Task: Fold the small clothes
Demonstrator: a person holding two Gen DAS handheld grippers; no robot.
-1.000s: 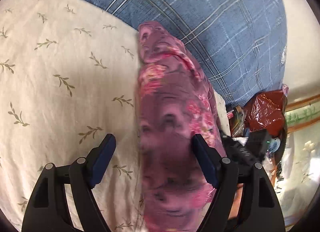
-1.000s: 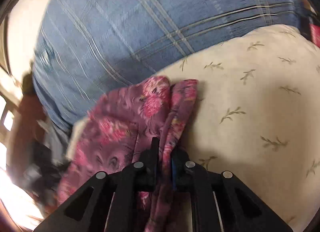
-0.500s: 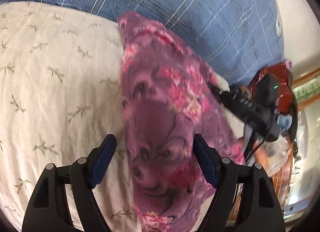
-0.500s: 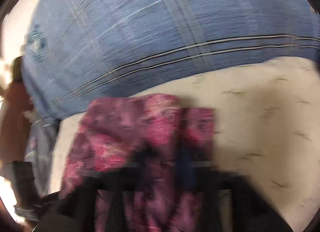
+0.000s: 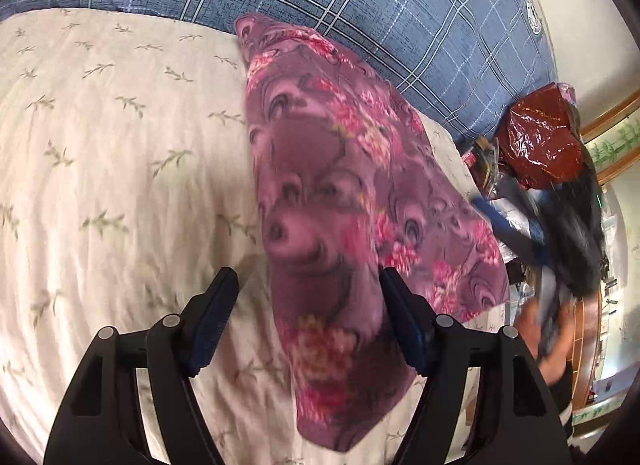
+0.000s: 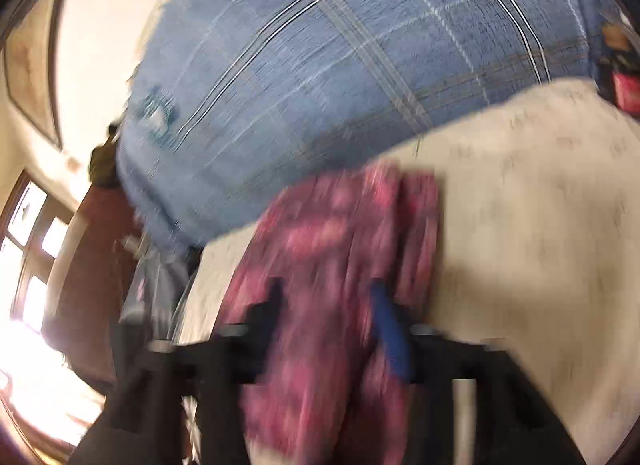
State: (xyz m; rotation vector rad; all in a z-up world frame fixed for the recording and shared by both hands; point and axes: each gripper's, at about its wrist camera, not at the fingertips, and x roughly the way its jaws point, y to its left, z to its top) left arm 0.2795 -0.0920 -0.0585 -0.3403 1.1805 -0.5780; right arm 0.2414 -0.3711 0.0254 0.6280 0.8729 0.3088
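A purple garment with pink flowers (image 5: 340,193) lies folded in a long strip on the cream leaf-print sheet (image 5: 120,185). My left gripper (image 5: 308,305) hovers over its near end, open, with the cloth showing between the fingers and untouched. In the right wrist view, which is blurred, my right gripper (image 6: 328,305) stands over the same garment (image 6: 344,233). Its jaws are opening and nothing is pinched between them. In the left wrist view, a blurred blue pad (image 5: 490,211) of that gripper shows just past the garment's right edge.
A blue plaid pillow (image 5: 400,5) bulges behind the garment and fills the back of the right wrist view (image 6: 340,65). Off the bed's right side sit a shiny red bag (image 5: 544,137) and clutter. A person's hand (image 5: 552,329) is there too.
My right gripper was shut on the garment's edge; its jaws have parted, let go of the cloth and drawn back. The garment now lies wider on the sheet. My left gripper has shifted sideways.
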